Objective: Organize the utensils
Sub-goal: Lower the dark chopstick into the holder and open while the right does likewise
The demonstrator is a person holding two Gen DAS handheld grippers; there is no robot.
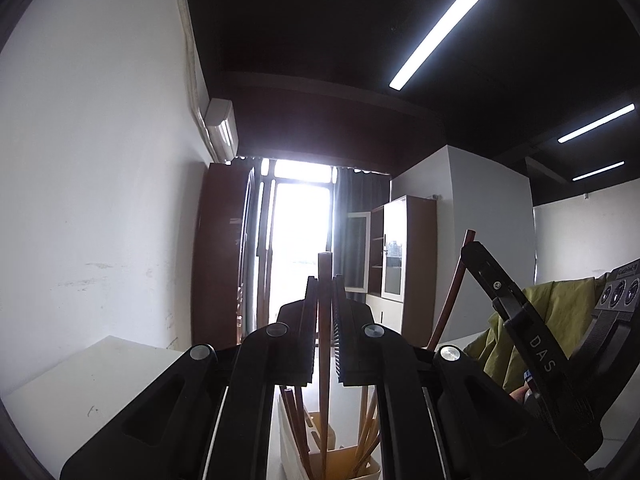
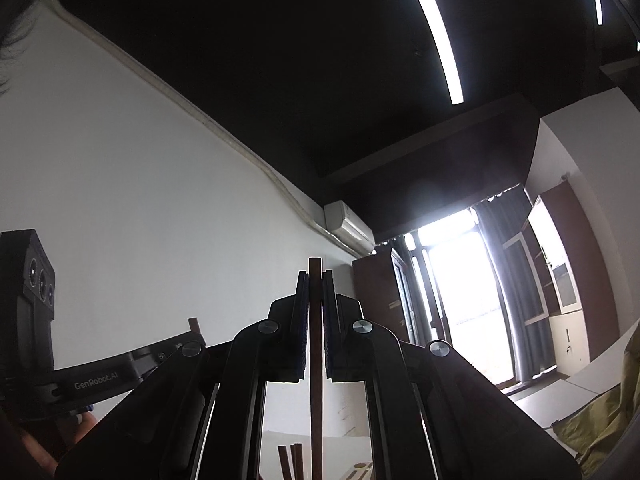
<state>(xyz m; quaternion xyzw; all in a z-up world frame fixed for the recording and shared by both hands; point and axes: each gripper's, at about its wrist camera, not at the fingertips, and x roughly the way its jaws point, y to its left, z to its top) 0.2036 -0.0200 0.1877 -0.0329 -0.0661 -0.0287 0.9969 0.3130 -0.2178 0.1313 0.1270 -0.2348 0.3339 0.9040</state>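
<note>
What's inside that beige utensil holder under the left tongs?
The beige utensil holder holds several brown chopsticks standing at angles. The left tongs cover much of it, so their count and its bottom stay hidden.

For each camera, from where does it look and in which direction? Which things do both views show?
Left wrist: sits on the left gripper, faces slightly upward toward the window; shows its fingers shut on a chopstick above a holder, plus the right gripper.
Right wrist: sits on the right gripper, tilted higher toward wall and ceiling; shut on a chopstick; a hand shows.
Shared: window, air conditioner, ceiling lamp.
</note>
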